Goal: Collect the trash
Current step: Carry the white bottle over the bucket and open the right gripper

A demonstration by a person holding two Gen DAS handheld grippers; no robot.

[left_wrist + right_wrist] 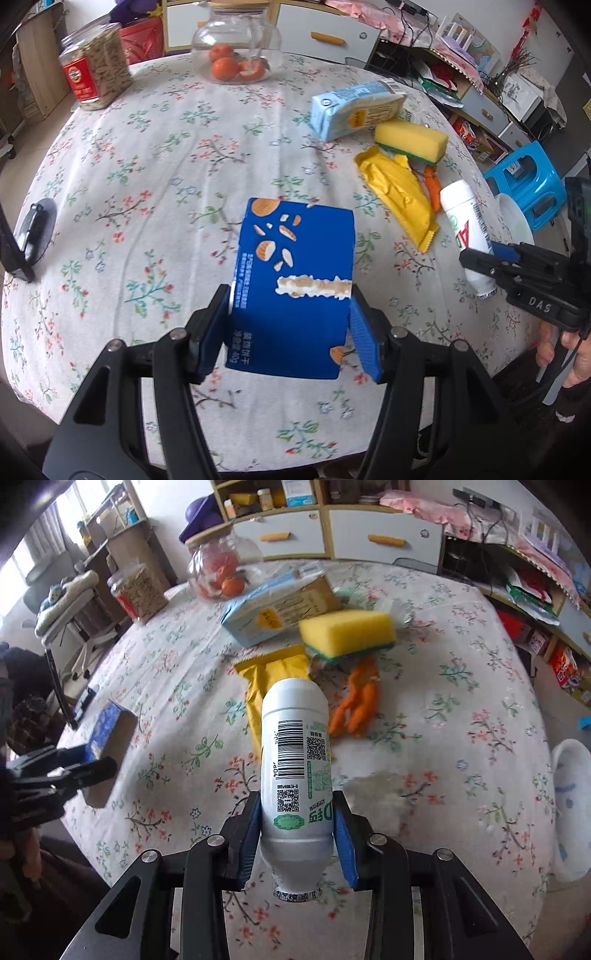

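Note:
My left gripper point(290, 323) is shut on a blue biscuit box point(295, 280), its blue pads pressed on both sides, over the floral tablecloth point(155, 177). My right gripper point(297, 830) is shut on a white plastic bottle point(295, 760) with a barcode and green print. The bottle also shows in the left wrist view point(463, 218), and the box in the right wrist view point(107, 738). Further trash lies beyond: a yellow wrapper point(399, 194), a light-blue carton point(354, 107) and orange peel point(356, 701).
A yellow sponge point(347, 633) lies by the carton. A glass jar with oranges point(236, 48) and a plastic jar of seeds point(98, 66) stand at the table's far side. A white bowl point(570, 812) sits at the right edge. A blue stool point(528, 177) stands beside the table.

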